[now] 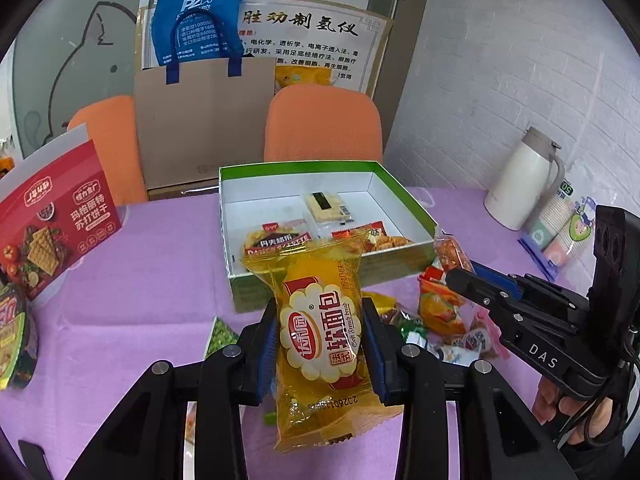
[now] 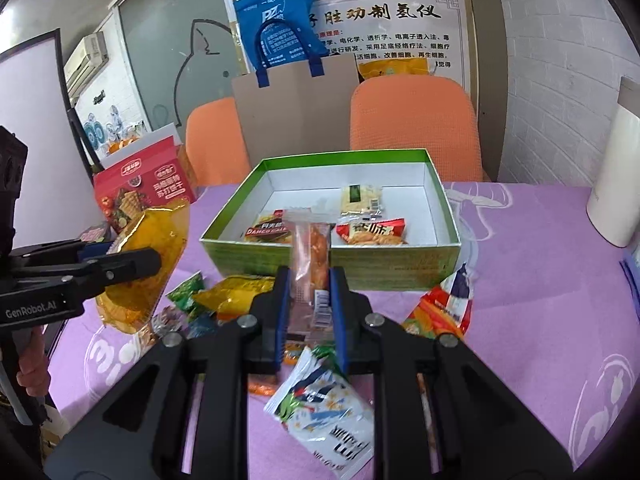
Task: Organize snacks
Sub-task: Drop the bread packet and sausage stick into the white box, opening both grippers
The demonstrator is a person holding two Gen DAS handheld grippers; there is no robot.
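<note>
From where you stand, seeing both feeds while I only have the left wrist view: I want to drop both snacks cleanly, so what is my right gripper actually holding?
Observer: The right gripper is shut on a narrow orange snack packet, held upright in front of the green box.
Operator: What lies under that gripper?
Observer: A white packet with black lettering lies on the purple cloth beneath its fingers.
Operator: Anything behind my left side?
Observer: A white air conditioner stands against the wall there, beyond the red cracker box.
</note>
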